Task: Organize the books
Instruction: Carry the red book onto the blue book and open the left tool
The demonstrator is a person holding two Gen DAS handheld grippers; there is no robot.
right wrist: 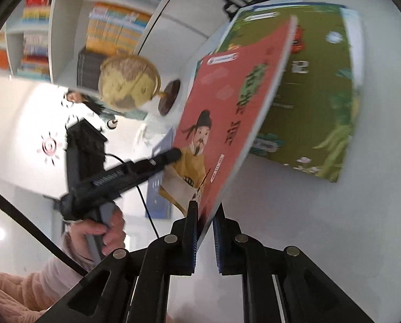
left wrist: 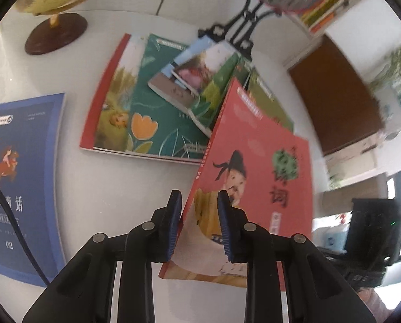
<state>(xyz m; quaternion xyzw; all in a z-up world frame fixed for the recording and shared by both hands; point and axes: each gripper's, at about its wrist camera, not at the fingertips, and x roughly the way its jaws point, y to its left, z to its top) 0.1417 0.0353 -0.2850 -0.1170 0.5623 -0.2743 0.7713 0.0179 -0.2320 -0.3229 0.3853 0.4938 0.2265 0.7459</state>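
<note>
Item one, far left of the salmon-red paperback with a robed figure on its cover: dark blue paperback, flat on the white tabletop. Next, a heap of green and red picture books, just behind the red paperback. I see my left gripper pinching that paperback's lower corner, tilted clear of the table. My right gripper clamps its other edge.

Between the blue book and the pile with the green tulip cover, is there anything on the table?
Nothing: the left wrist view shows bare white table between the blue book and the pile.
</note>
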